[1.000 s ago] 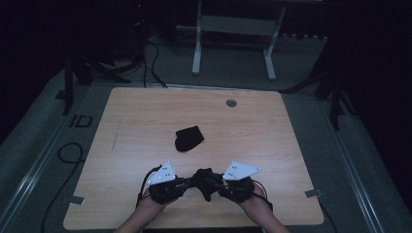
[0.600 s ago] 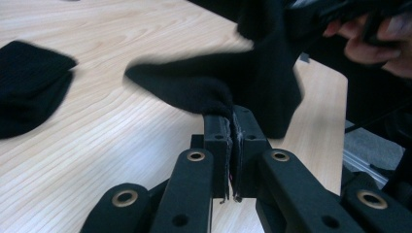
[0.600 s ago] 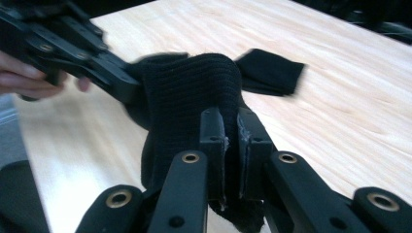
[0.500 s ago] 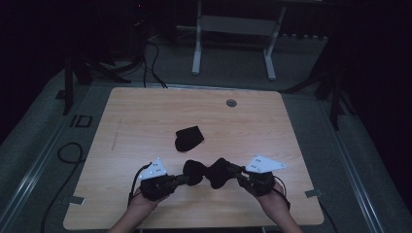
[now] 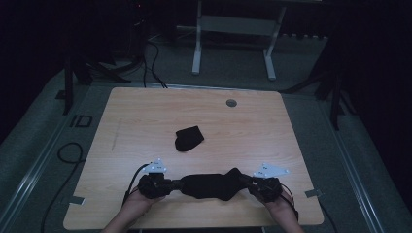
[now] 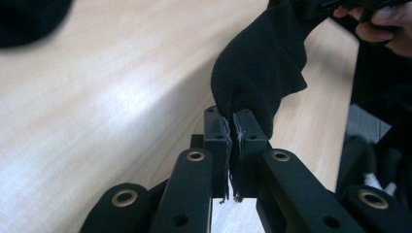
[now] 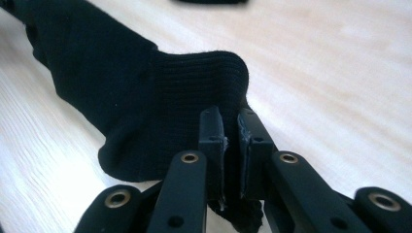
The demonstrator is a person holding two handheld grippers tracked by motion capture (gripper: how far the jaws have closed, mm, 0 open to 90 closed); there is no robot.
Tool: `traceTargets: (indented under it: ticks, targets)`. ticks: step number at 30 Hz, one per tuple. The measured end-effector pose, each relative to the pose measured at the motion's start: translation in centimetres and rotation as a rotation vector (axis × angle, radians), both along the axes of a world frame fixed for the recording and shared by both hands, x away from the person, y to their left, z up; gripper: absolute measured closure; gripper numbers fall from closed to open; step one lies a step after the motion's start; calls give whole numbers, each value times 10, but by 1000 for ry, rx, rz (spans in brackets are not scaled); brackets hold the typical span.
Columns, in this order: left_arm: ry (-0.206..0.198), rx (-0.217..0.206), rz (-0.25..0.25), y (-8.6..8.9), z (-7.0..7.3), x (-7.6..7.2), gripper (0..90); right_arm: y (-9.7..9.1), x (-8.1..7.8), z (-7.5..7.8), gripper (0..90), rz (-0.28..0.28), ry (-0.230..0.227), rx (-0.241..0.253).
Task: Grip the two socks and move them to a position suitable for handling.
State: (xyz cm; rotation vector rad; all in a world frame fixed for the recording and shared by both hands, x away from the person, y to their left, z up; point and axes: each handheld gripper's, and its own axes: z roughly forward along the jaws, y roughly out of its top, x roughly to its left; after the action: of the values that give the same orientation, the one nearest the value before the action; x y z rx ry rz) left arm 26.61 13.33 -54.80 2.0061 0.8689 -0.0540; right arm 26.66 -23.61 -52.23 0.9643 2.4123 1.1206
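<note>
A black sock (image 5: 211, 186) is stretched out flat between my two grippers near the table's front edge. My left gripper (image 5: 176, 185) is shut on one end of it; the left gripper view has the dark fabric (image 6: 260, 73) pinched between its jaws (image 6: 232, 121). The right gripper (image 5: 247, 181) is shut on the ribbed cuff end (image 7: 194, 92), its jaws pressed together on the cloth (image 7: 231, 124). A second black sock (image 5: 188, 138), folded into a small bundle, lies alone at the table's middle.
The wooden table (image 5: 145, 121) has a round grommet (image 5: 231, 103) near its far edge. Cables (image 5: 68, 155) trail on the floor at the left. A white desk frame (image 5: 233, 29) stands beyond the table.
My two grippers have drawn apart, left one leftward and right one rightward, and the bunched sock between them is now pulled out long. The folded sock has not moved.
</note>
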Motion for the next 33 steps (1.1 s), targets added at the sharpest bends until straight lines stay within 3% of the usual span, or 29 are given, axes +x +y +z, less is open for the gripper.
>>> traceTargets:
  ticks: [3, 7, 12, 14, 16, 17, 18, 20, 22, 23, 24, 25, 26, 28, 29, 33]
  targets:
    - [16, 22, -3, -2, -7, 2, 856, 3, 2, -14, 728, 5, 40, -18]
    - [8, 43, 8, 1, -8, 1, 723, 5, 5, -24, 563, 14, 83, -47]
    - [-39, 105, 97, 10, -3, 0, 646, 2, 6, -22, 531, -14, 88, -34]
    - [-66, 96, 131, 15, 1, -1, 603, -2, 8, -17, 531, -35, 74, -30]
    - [-66, 96, 131, 15, 1, -1, 604, -3, 9, -16, 531, -38, 69, -24]
    - [-82, 37, 120, 19, 5, -5, 604, -3, 9, -16, 535, -38, 69, -24]
    - [-80, 30, 101, 17, 6, -7, 633, -7, 11, -11, 576, -47, 58, -5]
    - [-79, 29, 66, 10, 7, -12, 675, -7, 12, -9, 605, -48, 44, -10]
    - [-76, 30, 53, 7, 6, -15, 705, -6, 13, -8, 699, -45, 34, -18]
    - [-72, 40, 41, 0, 4, -19, 705, -6, 13, -8, 699, -45, 34, -18]
    - [-63, 41, 32, -3, 2, -20, 730, -3, 13, -8, 792, -22, 29, -32]
    - [-57, 45, 26, -5, 0, -21, 731, -1, 13, -9, 830, -6, 26, -48]
    - [-47, 63, 17, -7, -3, -22, 815, 3, 13, -12, 891, 21, 36, -74]
    - [-44, 101, 24, -9, -8, -21, 866, 5, 15, -17, 895, 31, 45, -83]
    - [-25, 119, 39, -8, -14, -17, 881, 5, 16, -19, 896, 34, 55, -87]
    - [-21, 156, 50, -7, -20, -13, 881, 2, 19, -27, 895, 31, 74, -107]
